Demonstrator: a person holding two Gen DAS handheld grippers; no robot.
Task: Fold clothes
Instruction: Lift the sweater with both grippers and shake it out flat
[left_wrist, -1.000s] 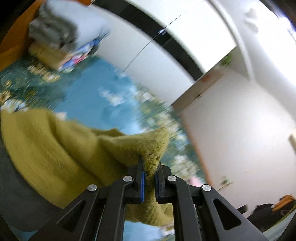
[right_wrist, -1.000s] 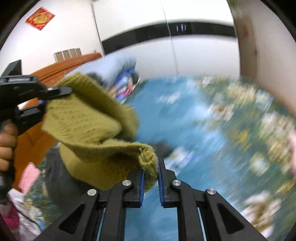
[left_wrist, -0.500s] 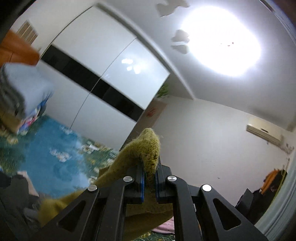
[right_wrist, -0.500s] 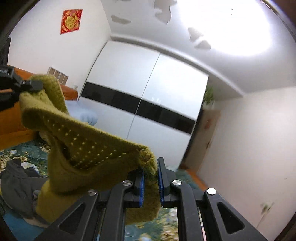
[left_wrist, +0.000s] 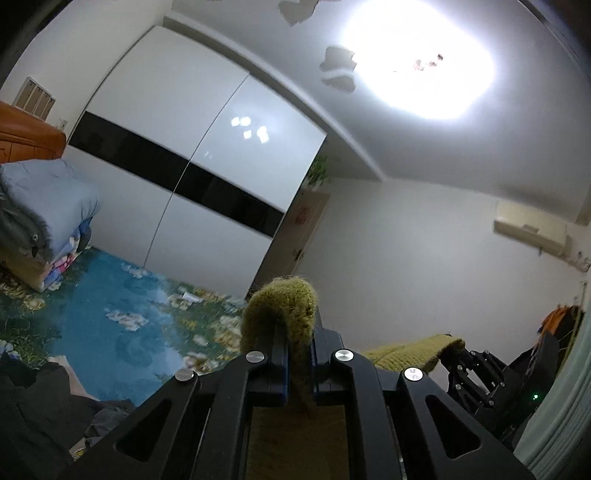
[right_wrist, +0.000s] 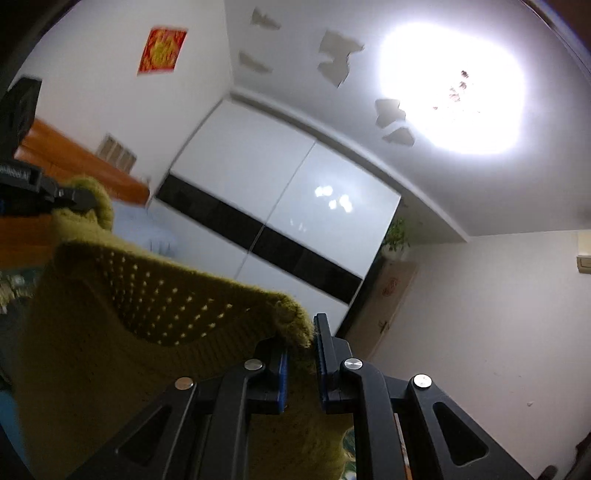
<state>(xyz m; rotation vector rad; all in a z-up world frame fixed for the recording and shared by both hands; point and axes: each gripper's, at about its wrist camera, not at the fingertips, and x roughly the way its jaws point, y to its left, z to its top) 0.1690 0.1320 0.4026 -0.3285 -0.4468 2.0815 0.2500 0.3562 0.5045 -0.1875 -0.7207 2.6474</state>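
Note:
An olive-green knit sweater (right_wrist: 122, 317) hangs stretched in the air between my two grippers. My left gripper (left_wrist: 298, 354) is shut on one top corner of the sweater (left_wrist: 284, 306), which bulges over its fingertips. My right gripper (right_wrist: 300, 347) is shut on the other corner. In the right wrist view the left gripper (right_wrist: 70, 197) shows at far left, gripping the sweater's far end. In the left wrist view the right gripper (left_wrist: 454, 356) shows at lower right with sweater fabric (left_wrist: 410, 354) in it. Both cameras tilt up toward the ceiling.
A bed with a blue floral sheet (left_wrist: 122, 314) lies below at left. Folded blankets (left_wrist: 44, 210) are stacked by the orange headboard (left_wrist: 29, 136). Dark clothes (left_wrist: 40, 406) lie at lower left. A white wardrobe (left_wrist: 184, 155) stands behind.
Both grippers have lifted the sweater up off the bed and spread apart. The views have swung from the bed up to the wardrobe and ceiling.

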